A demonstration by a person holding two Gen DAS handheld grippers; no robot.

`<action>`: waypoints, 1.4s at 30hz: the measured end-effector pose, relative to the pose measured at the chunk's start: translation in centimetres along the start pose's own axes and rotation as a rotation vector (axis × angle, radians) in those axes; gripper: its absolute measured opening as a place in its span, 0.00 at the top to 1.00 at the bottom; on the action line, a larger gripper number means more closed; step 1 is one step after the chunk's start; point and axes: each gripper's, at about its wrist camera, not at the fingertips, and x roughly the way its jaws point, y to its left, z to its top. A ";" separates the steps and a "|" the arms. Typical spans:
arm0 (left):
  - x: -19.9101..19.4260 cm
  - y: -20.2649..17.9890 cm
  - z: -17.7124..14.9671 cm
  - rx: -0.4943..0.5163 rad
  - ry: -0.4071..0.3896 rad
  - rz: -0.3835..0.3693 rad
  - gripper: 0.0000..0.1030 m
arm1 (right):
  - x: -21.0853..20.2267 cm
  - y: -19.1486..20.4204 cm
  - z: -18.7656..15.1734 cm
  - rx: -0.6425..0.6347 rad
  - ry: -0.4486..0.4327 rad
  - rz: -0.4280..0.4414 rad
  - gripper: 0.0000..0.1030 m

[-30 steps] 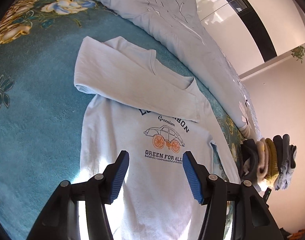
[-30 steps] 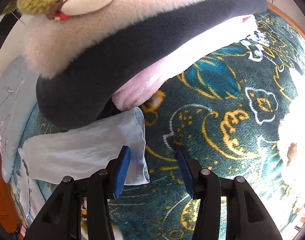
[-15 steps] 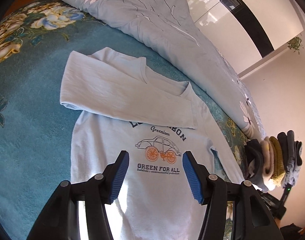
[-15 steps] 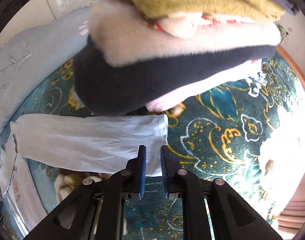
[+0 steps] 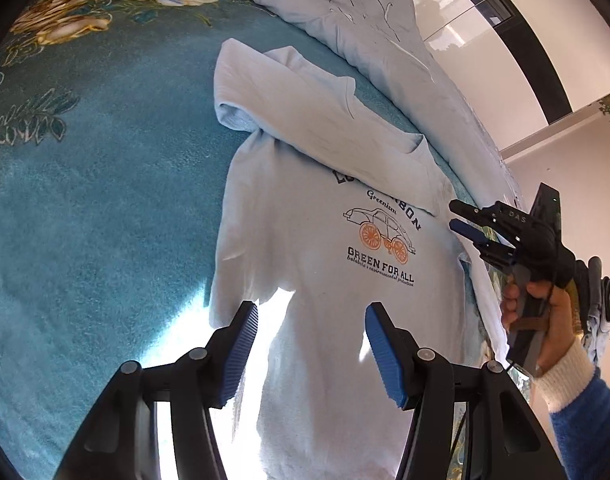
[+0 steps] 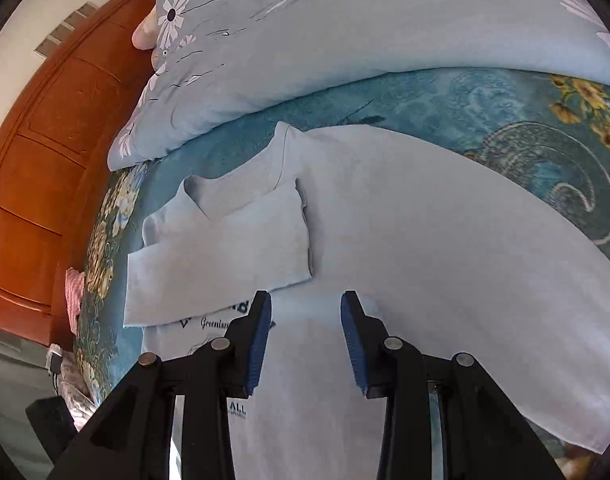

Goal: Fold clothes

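A pale blue long-sleeved shirt (image 5: pixel 305 240) with an orange-wheeled car print lies front up on the teal blanket (image 5: pixel 105 200). One sleeve (image 5: pixel 305 112) is folded across its chest. My left gripper (image 5: pixel 311 320) hangs open above the shirt's lower half, nothing between its fingers. A hand holds my right gripper (image 5: pixel 456 215) at the shirt's right edge. In the right wrist view the right gripper (image 6: pixel 305 308) hovers over the chest beside the folded sleeve (image 6: pixel 225 256). Its jaws are opening and hold nothing. The other sleeve (image 6: pixel 485 272) stretches out to the right.
A pale blue duvet (image 5: pixel 365 20) with daisy prints lies along the far side of the blanket. A stack of folded clothes (image 5: pixel 599 292) stands behind the right hand. A brown wooden headboard (image 6: pixel 45 160) rises at the bed's left end.
The right gripper swung away from the sleeve cuff beside the clothes stack to over the shirt's chest, its jaws narrowing and then widening. It now shows in the left view. The left gripper shifted slightly.
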 end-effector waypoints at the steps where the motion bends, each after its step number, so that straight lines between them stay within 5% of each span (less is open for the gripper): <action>1: 0.0 0.2 -0.1 -0.009 0.001 -0.006 0.42 | 0.9 -0.2 0.5 0.009 0.003 -0.011 0.64; 10: 0.2 0.2 -0.4 -0.013 0.016 -0.028 0.42 | 3.2 -0.2 1.4 0.078 -0.006 -0.009 0.61; 13: 0.2 0.1 -0.5 -0.012 0.023 -0.026 0.42 | 3.6 0.7 1.4 0.076 0.013 0.031 0.68; 16: 0.0 0.3 -0.7 -0.020 0.022 -0.022 0.42 | 3.7 1.3 1.5 0.075 0.008 -0.003 0.88; 25: -0.1 0.7 -0.8 -0.042 0.021 -0.015 0.42 | -1.0 3.0 1.5 -0.070 -0.140 -0.098 0.93; 33: -0.4 0.5 -0.8 -0.040 0.027 -0.003 0.42 | 0.4 -1.1 1.1 -0.020 -0.089 -0.190 0.93; 36: -0.7 0.3 -0.9 -0.039 0.022 0.004 0.42 | 0.4 -1.3 1.0 -0.029 -0.085 -0.207 0.89; 38: -0.7 0.1 -0.8 -0.048 0.023 0.012 0.42 | -0.6 -2.0 0.4 -0.016 -0.083 -0.211 0.66; 42: -1.0 -0.9 -0.8 -0.042 0.012 0.016 0.42 | -4.8 -4.6 -2.3 0.000 -0.098 -0.191 0.62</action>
